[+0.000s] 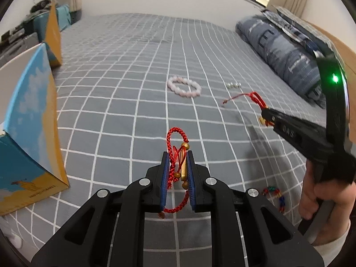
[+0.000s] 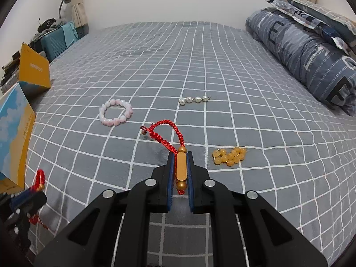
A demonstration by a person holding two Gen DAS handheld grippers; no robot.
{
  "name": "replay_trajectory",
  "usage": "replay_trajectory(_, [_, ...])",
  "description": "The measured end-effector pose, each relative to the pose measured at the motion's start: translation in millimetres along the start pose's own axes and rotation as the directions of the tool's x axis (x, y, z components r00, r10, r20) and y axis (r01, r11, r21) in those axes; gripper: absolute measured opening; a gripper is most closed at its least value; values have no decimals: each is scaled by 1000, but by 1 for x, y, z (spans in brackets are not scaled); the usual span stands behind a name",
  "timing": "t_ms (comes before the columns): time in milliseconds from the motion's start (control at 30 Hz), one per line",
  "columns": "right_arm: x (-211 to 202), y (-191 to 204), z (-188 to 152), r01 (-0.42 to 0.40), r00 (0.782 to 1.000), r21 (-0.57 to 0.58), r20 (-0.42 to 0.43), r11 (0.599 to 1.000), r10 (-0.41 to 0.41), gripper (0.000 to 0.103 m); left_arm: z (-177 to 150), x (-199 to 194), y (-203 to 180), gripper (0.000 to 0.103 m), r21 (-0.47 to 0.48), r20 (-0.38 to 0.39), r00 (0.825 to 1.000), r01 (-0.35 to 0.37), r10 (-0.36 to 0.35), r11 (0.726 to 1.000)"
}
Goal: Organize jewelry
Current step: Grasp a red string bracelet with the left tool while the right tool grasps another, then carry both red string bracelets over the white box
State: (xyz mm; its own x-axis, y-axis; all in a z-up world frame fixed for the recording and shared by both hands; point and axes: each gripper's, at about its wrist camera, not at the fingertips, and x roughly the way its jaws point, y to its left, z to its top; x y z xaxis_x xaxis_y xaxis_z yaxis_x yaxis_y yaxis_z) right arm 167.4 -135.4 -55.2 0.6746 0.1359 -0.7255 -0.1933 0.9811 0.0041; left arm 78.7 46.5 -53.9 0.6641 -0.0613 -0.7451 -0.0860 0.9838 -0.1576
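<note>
My left gripper is shut on a red braided cord bracelet with a gold tube, held above the bed. My right gripper is shut on a second red cord bracelet by its gold tube; its cord loops forward. The right gripper also shows in the left wrist view, and the left gripper in the right wrist view. On the sheet lie a pink bead bracelet, a short pearl string and an amber bead bracelet. A multicoloured piece lies near my right hand.
The bed has a grey sheet with a white grid. An open blue and yellow box stands at the left edge, its lid behind it. A folded blue quilt and pillows lie along the right. A bedside table with clutter stands at far left.
</note>
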Motion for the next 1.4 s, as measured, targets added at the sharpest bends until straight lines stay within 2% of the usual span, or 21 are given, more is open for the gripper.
replay_trajectory(267, [-25, 0, -2, 17, 999, -7, 27, 1000, -17, 10, 10, -6, 2, 15, -24, 39, 999, -36, 37, 999])
replay_trajectory(533, [-60, 2, -10, 13, 999, 11, 46, 1000, -14, 10, 15, -35, 2, 15, -32, 95, 994, -58, 60, 998])
replay_trajectory(800, [-85, 14, -22, 0, 999, 12, 45, 1000, -1, 10, 10, -57, 2, 15, -29, 120, 989, -88, 91, 996])
replay_trajectory(1133, [-113, 51, -15, 6, 995, -11, 96, 1000, -5, 10, 17, -94, 13, 15, -7, 155, 980, -124, 123, 992])
replay_trajectory(1200, [-119, 62, -10, -10, 994, -16, 109, 1000, 11, 10, 20, -103, 19, 15, -1, 162, 979, -126, 124, 992])
replay_trajectory(1267, [-125, 77, -3, -23, 991, -31, 129, 999, 27, 10, 26, -118, 28, 15, 0, 188, 970, -156, 153, 988])
replay_trajectory(1400, [-127, 105, 12, -98, 986, -61, 127, 993, 105, 10, 38, -139, 48, 15, 7, 200, 962, -189, 184, 982])
